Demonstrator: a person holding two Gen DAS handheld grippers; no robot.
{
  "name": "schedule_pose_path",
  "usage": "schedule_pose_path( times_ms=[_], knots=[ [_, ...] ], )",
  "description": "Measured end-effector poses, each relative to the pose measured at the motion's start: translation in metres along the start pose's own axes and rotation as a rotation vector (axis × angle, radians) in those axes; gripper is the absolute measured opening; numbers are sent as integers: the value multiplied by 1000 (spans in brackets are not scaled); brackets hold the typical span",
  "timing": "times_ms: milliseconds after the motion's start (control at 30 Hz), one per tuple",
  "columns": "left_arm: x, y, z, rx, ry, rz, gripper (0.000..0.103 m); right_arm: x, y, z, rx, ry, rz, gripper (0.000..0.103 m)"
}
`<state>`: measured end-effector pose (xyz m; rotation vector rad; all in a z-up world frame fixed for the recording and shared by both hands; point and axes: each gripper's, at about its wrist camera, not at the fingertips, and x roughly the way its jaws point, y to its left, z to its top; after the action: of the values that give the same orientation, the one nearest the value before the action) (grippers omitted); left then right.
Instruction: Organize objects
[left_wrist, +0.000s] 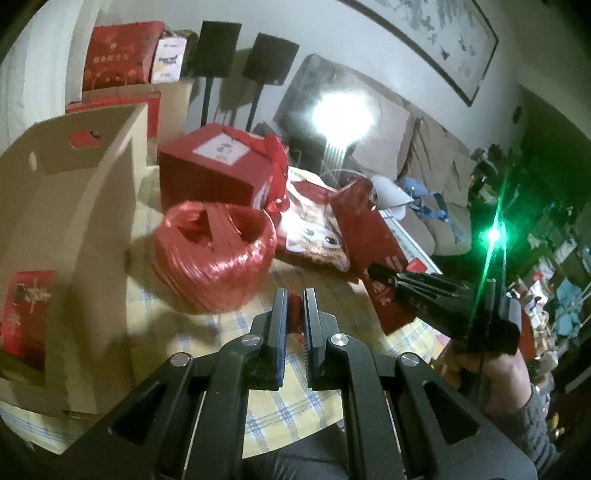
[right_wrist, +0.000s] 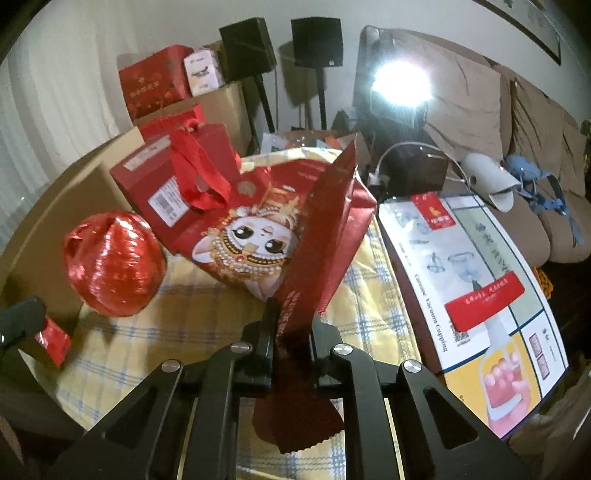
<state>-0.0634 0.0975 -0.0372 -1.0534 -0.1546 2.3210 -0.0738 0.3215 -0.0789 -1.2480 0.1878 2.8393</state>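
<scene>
My left gripper (left_wrist: 294, 295) is shut on a small red packet (left_wrist: 294, 314); the packet also shows in the right wrist view (right_wrist: 53, 341) at the far left. My right gripper (right_wrist: 293, 314) is shut on a long dark red flat pouch (right_wrist: 321, 240) with a serrated end, held tilted above the table; it shows in the left wrist view (left_wrist: 373, 251) too. A red ball of plastic twine (left_wrist: 214, 254) sits just beyond my left gripper. A red cat-print bag (right_wrist: 251, 240) lies behind it, next to a red gift box (left_wrist: 218, 166) with ribbon.
An open brown cardboard box (left_wrist: 74, 221) stands at the left on the yellow plaid tablecloth (left_wrist: 288, 402). A white vacuum cupping box (right_wrist: 469, 280) lies at the right. A bright lamp (right_wrist: 400, 85), a sofa (right_wrist: 535, 122) and stacked boxes (right_wrist: 159, 81) are behind.
</scene>
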Motion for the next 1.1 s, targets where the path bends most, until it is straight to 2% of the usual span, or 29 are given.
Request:
schedule_pose_path(
  times_ms=[500,733,1100],
  knots=[
    [-42,38,24,-66,-89,36,7,-46,34,26,-43,-98,71,10],
    [-62,70,34,-117,-124,66,7,-54,71,42,-87,-120,147,10],
    [-93,121,37,-182,-157,173,7,-43,139,58,-144,-114,257,10]
  ],
)
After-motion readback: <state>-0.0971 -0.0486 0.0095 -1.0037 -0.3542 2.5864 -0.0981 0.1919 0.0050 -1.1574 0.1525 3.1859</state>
